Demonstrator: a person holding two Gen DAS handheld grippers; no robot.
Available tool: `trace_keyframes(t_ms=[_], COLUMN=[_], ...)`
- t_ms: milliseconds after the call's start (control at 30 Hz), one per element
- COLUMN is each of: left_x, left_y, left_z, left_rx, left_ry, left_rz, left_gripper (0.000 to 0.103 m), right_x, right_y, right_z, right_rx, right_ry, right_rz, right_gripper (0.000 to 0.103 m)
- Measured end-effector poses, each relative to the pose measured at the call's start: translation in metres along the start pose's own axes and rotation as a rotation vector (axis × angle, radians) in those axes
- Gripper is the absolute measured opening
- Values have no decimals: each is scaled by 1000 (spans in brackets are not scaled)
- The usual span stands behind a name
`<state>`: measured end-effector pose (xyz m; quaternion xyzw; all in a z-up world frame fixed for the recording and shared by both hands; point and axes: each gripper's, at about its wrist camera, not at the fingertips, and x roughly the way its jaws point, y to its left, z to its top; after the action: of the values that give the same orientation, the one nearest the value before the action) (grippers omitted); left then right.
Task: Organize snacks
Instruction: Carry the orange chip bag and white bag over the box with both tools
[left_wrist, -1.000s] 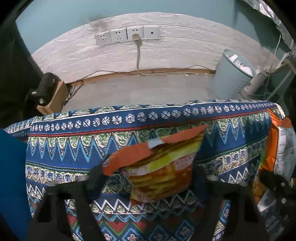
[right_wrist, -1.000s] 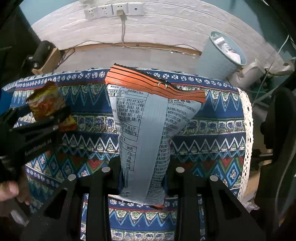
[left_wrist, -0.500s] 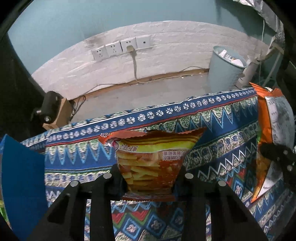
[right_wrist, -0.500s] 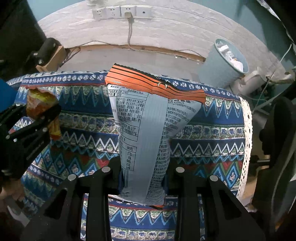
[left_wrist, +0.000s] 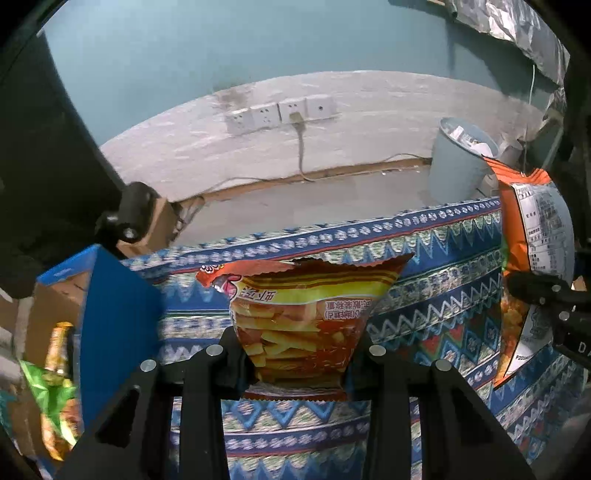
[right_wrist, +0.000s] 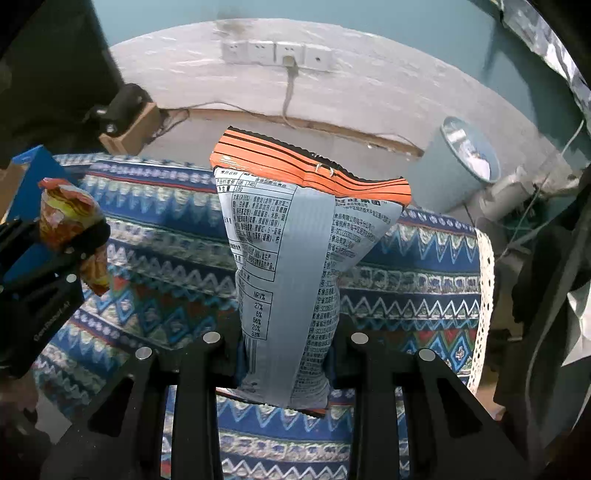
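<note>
In the left wrist view a red and yellow fries snack bag (left_wrist: 299, 317) stands upright between the fingers of my left gripper (left_wrist: 299, 363), which is shut on its lower part above the patterned tablecloth (left_wrist: 436, 295). My right gripper (right_wrist: 288, 354) is shut on the bottom of a tall silver bag with an orange top (right_wrist: 291, 258), held upright. That bag (left_wrist: 539, 229) also hangs at the right edge of the left wrist view. The left gripper (right_wrist: 79, 245) with the fries bag (right_wrist: 64, 210) is at the left of the right wrist view.
A blue-sided cardboard box (left_wrist: 114, 314) stands at the left and holds other snack packs (left_wrist: 59, 354). Beyond the table's far edge are a grey bin (left_wrist: 458, 162), a small cardboard box with a black device (right_wrist: 129, 118) and wall sockets (right_wrist: 277, 53). A white lace edge (right_wrist: 484, 295) marks the table's right side.
My left gripper has shut on the fries bag and lifted it upright off the cloth. Both grippers have risen, and the blue box has come into view at the left.
</note>
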<state>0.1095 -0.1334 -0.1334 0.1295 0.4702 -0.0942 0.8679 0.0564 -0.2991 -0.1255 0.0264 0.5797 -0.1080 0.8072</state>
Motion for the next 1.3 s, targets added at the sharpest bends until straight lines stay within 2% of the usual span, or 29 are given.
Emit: trace_keyframes(t_ms=[400, 667, 967, 1300], left_x=[-57, -96, -120, -126], left_y=[50, 97, 150, 200], left_z=[-14, -30, -52, -72], left_rx=[-50, -107, -161, -223], left_ry=[-26, -55, -70, -63], left_rz=[35, 51, 107, 152], left_gripper=[38, 38, 38, 38], right_x=[-45, -76, -92, -99], right_y=[50, 95, 145, 195], right_z=[3, 10, 17, 30], right_rx=[-65, -119, -187, -244], right_ry=[-81, -128, -147, -150], right_rz=[71, 137, 200, 255], right_gripper=[29, 29, 29, 29])
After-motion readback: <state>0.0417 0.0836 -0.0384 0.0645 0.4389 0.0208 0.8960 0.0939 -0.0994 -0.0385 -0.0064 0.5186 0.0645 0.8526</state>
